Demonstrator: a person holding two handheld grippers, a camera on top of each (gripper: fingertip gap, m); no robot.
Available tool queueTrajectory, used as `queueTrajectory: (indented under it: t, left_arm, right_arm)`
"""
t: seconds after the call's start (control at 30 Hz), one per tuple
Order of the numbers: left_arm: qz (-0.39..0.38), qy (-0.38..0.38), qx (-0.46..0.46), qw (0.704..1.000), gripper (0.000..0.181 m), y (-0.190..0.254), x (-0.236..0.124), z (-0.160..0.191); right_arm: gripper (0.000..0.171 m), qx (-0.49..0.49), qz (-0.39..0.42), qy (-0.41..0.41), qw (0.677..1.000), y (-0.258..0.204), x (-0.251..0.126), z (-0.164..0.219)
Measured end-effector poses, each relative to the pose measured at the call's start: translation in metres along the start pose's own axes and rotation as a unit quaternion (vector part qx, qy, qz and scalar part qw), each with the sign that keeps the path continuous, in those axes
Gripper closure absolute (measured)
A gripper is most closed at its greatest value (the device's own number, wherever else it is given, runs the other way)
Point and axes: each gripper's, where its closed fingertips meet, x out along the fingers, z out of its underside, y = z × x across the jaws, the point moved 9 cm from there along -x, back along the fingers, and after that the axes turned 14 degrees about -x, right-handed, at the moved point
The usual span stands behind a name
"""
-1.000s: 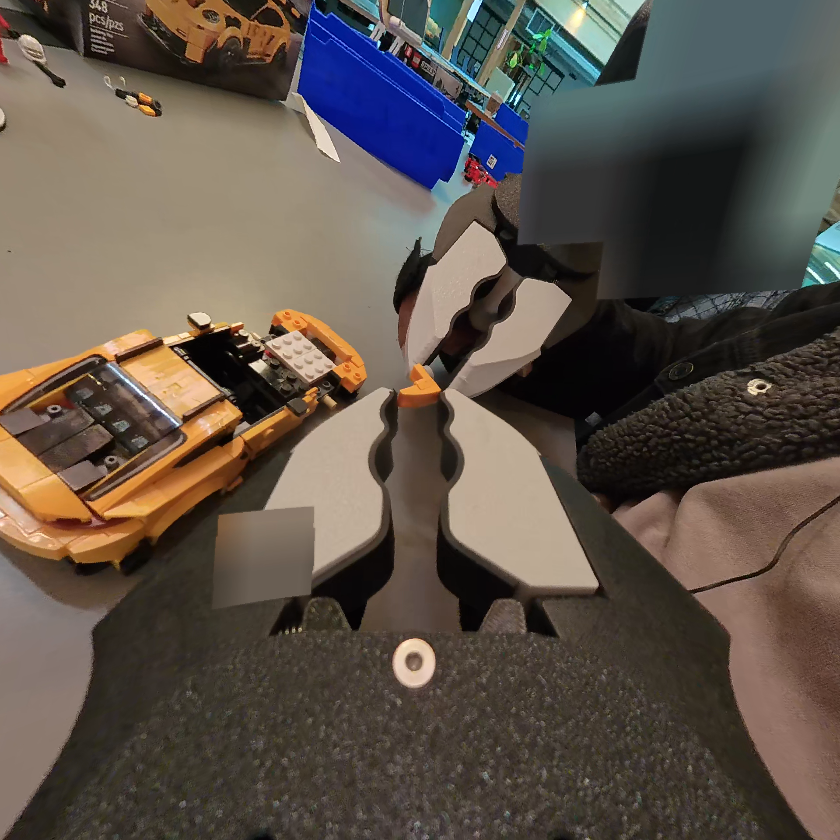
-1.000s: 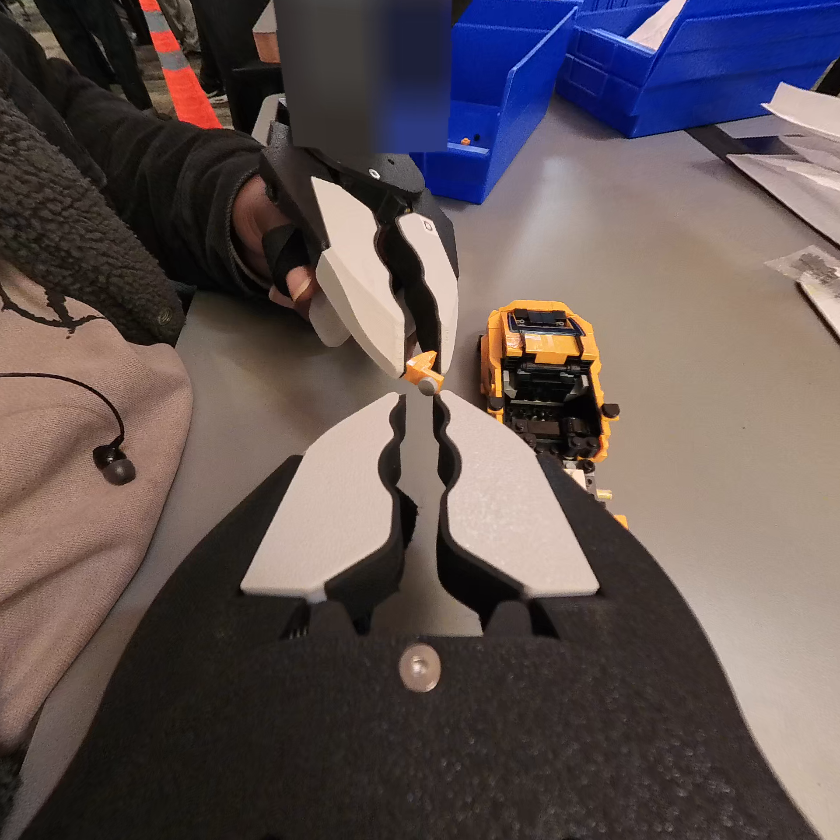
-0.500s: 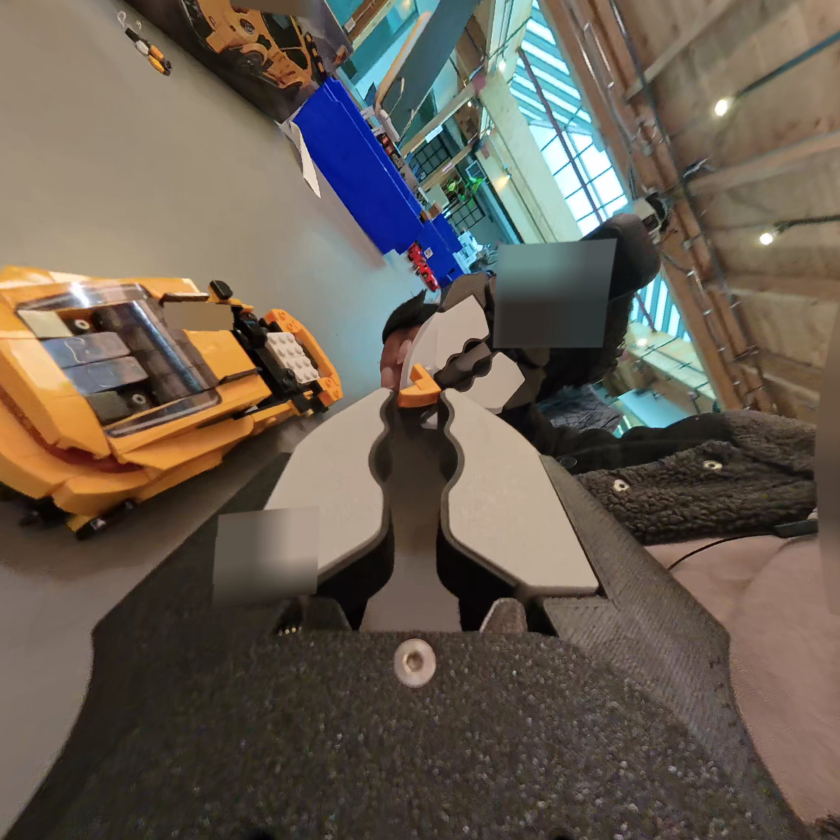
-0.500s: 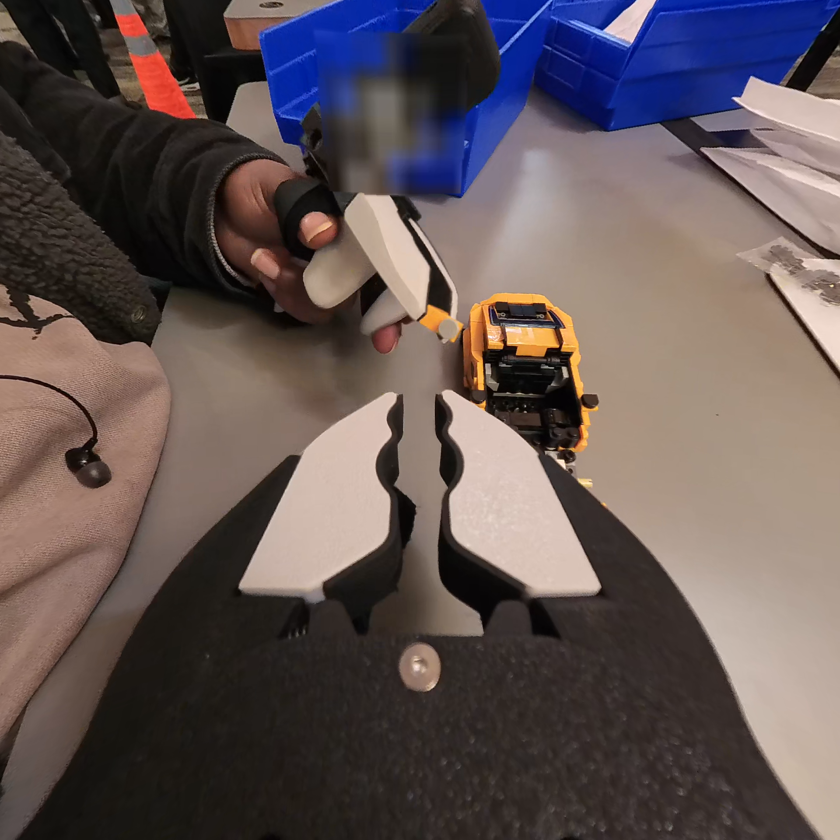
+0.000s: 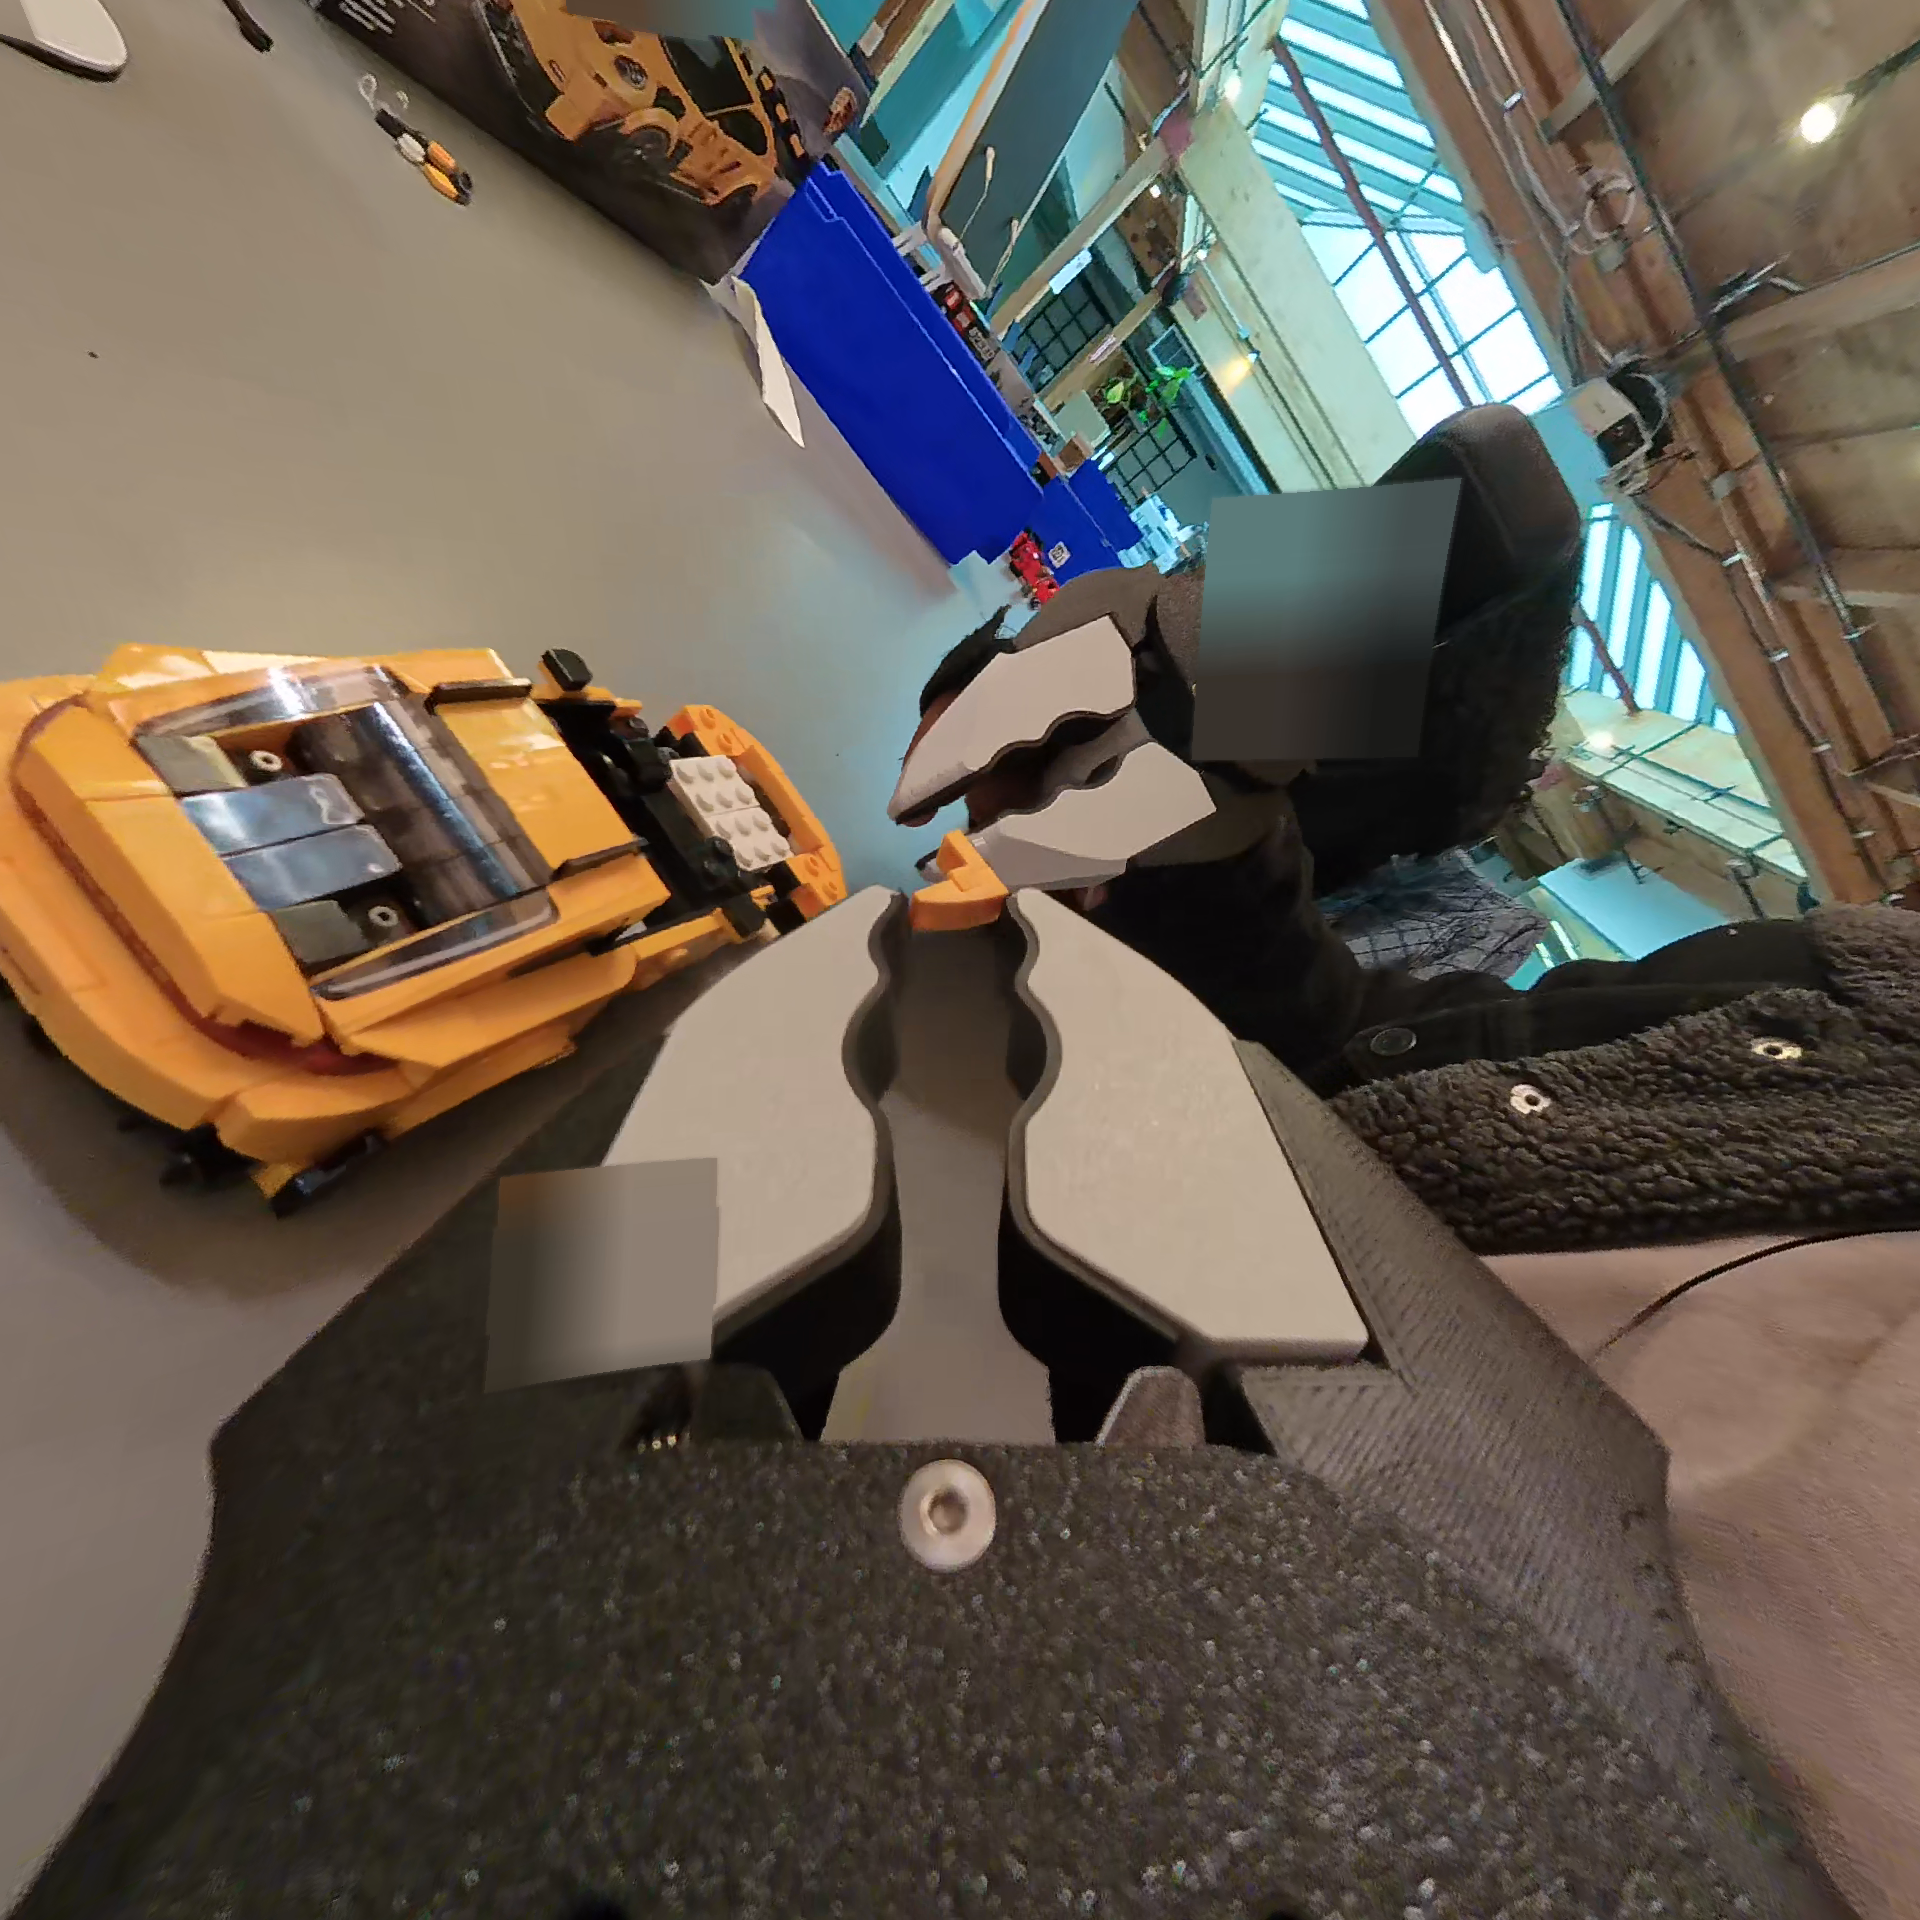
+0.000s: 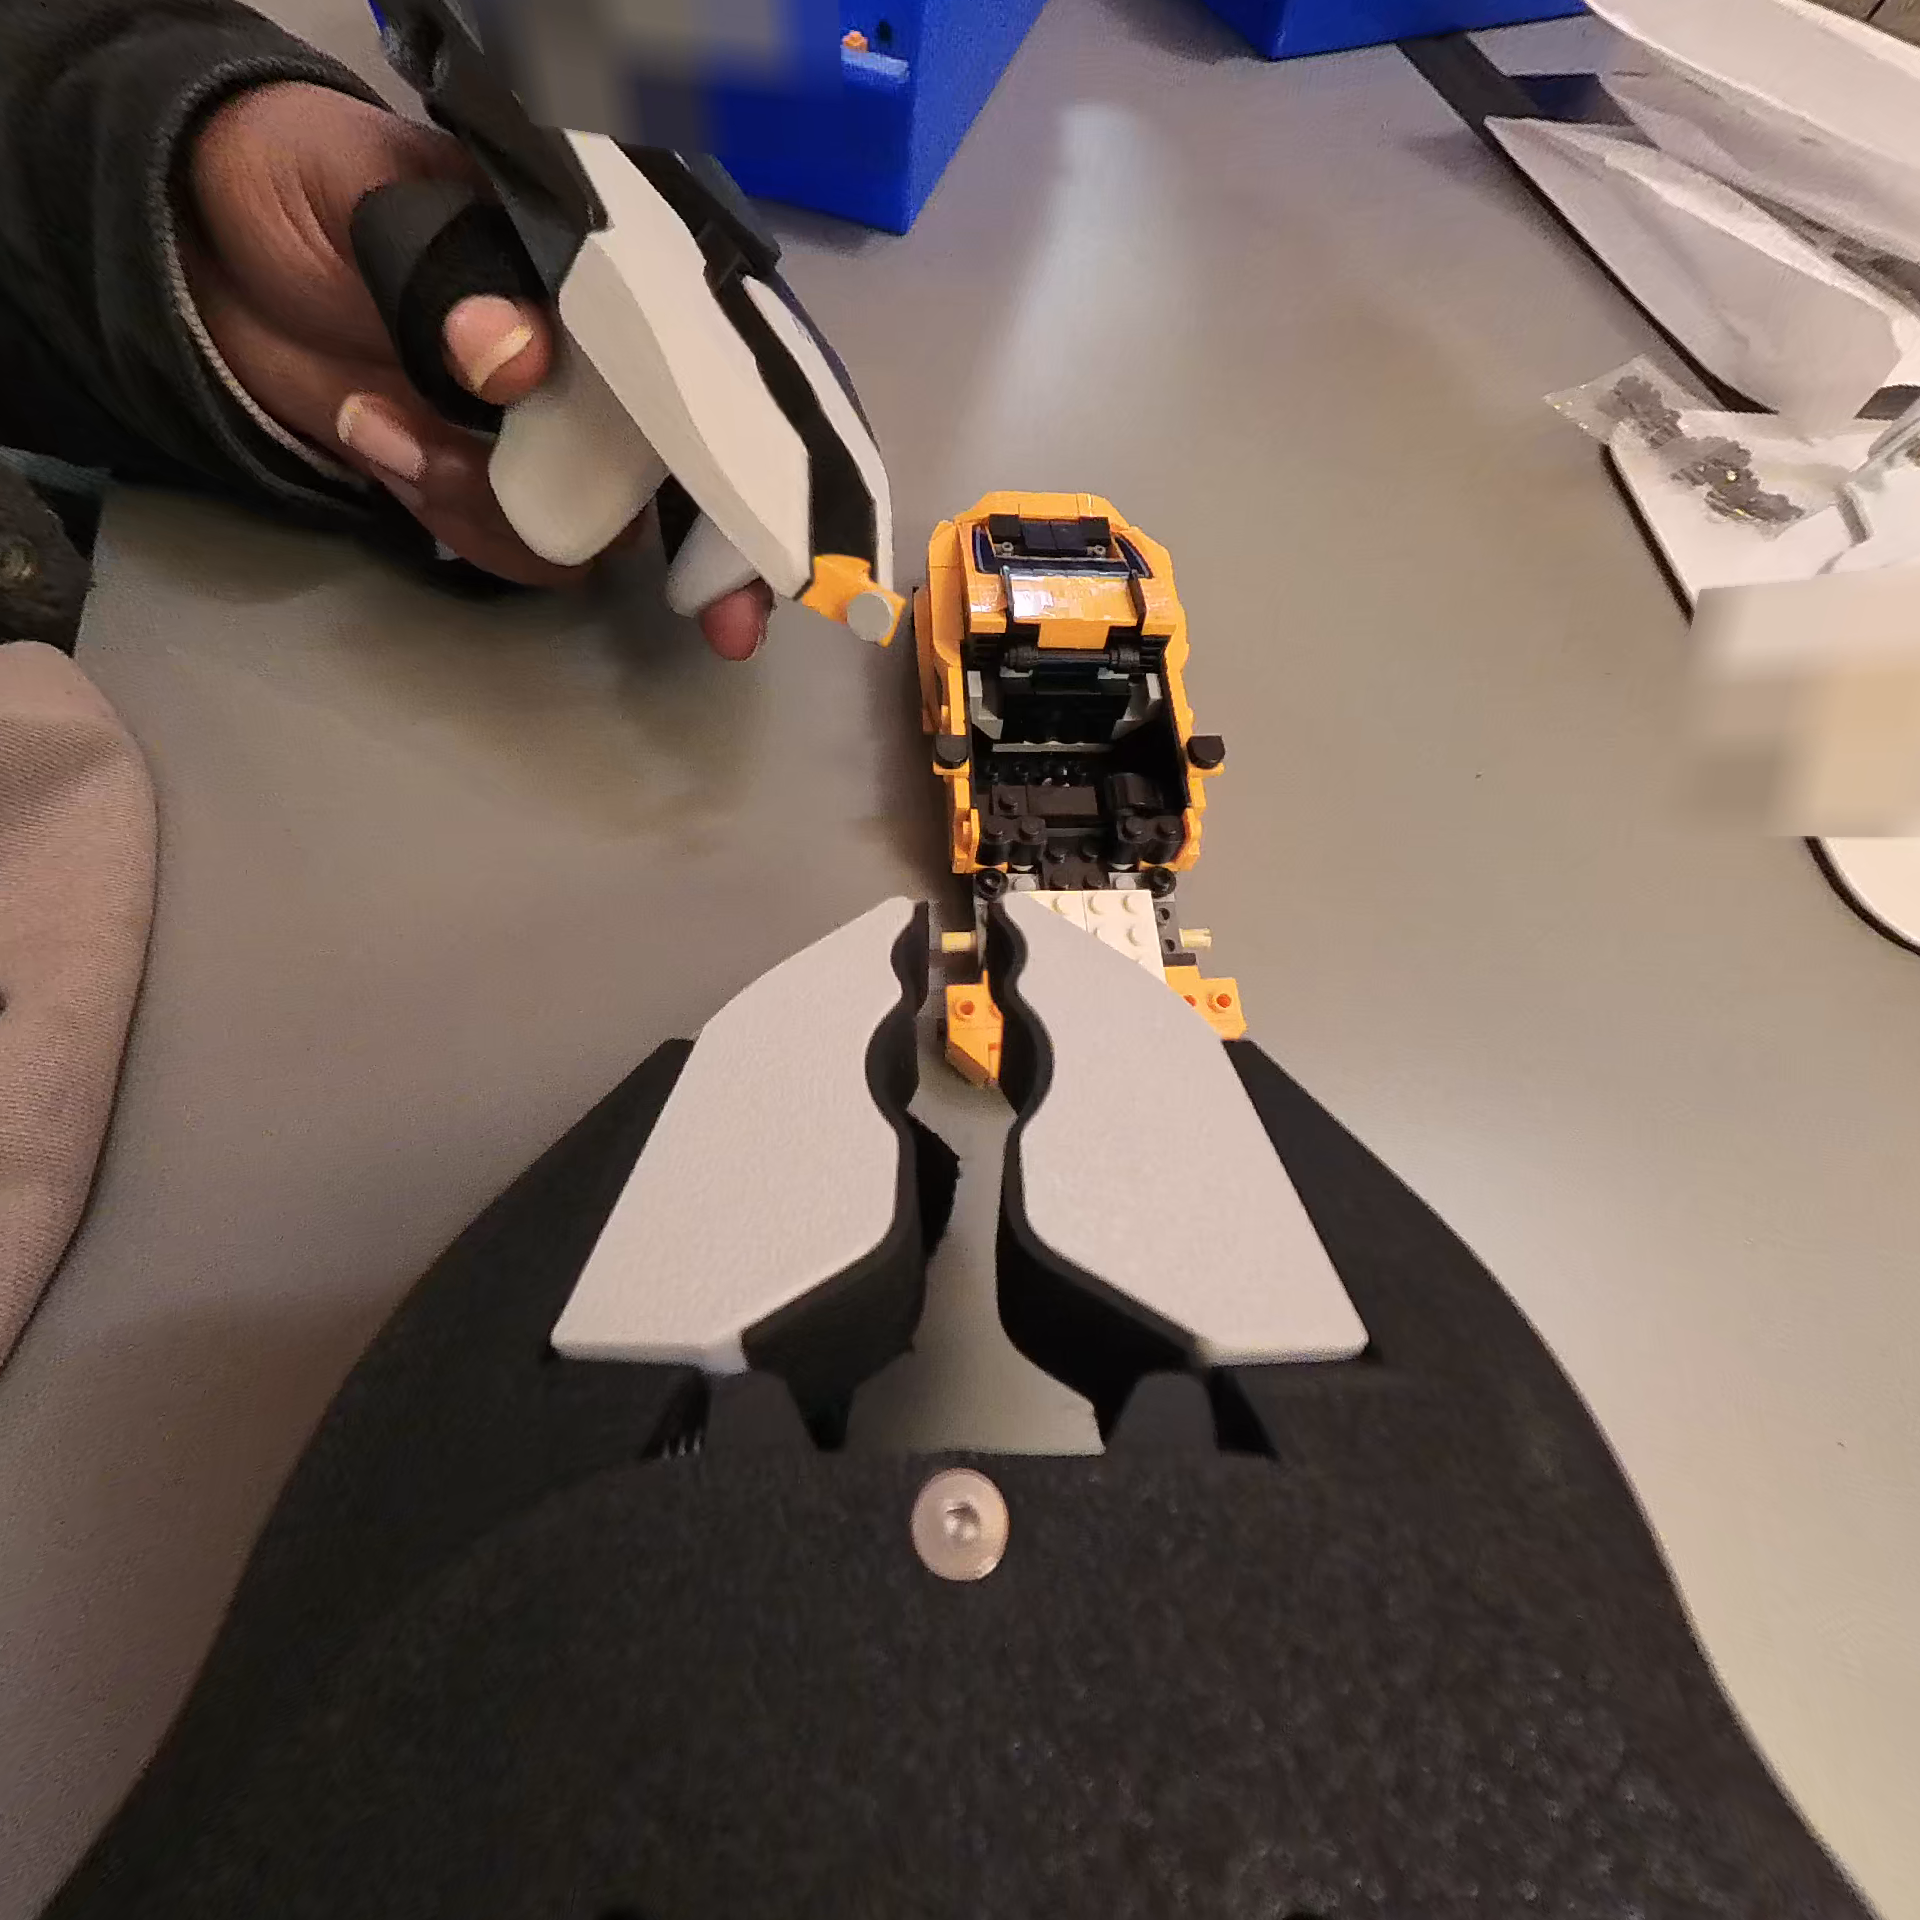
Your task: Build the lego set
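Note:
The partly built orange Lego car (image 5: 343,935) lies on the grey table (image 5: 416,468); in the right wrist view (image 6: 1060,613) it points away from me, its black inside open. My left gripper (image 5: 954,909) is shut on a small orange piece (image 5: 951,883). In the right wrist view the left gripper (image 6: 831,582) holds that piece (image 6: 836,587), which has a grey round end, just left of the car's far end. My right gripper (image 6: 954,914) is slightly open and empty, over the car's near end. It also shows in the left wrist view (image 5: 940,826).
Blue bins (image 5: 883,364) and the set's box (image 5: 644,94) stand at the table's far side. A small orange-handled tool (image 5: 426,156) lies near the box. Paper sheets (image 6: 1745,239) and a clear bag of parts (image 6: 1714,457) lie right of the car. A person's fleece sleeve (image 5: 1610,1122) is close by. About 6 cm separates my left fingertips from my right.
The left gripper has carried the orange piece away from the right gripper's tips and down beside the car. The right gripper has moved over the car's near end and stays empty.

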Motion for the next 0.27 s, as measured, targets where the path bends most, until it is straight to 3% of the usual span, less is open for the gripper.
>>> queueTrajectory:
  t: [0.27]
  left_arm:
    - [-0.072,-0.016,0.094,0.993,0.165,0.0029,0.0045,0.0048]
  right_arm:
    - [0.160,-0.015,-0.002,-0.015,1.000,-0.0045,0.0065,0.0007]
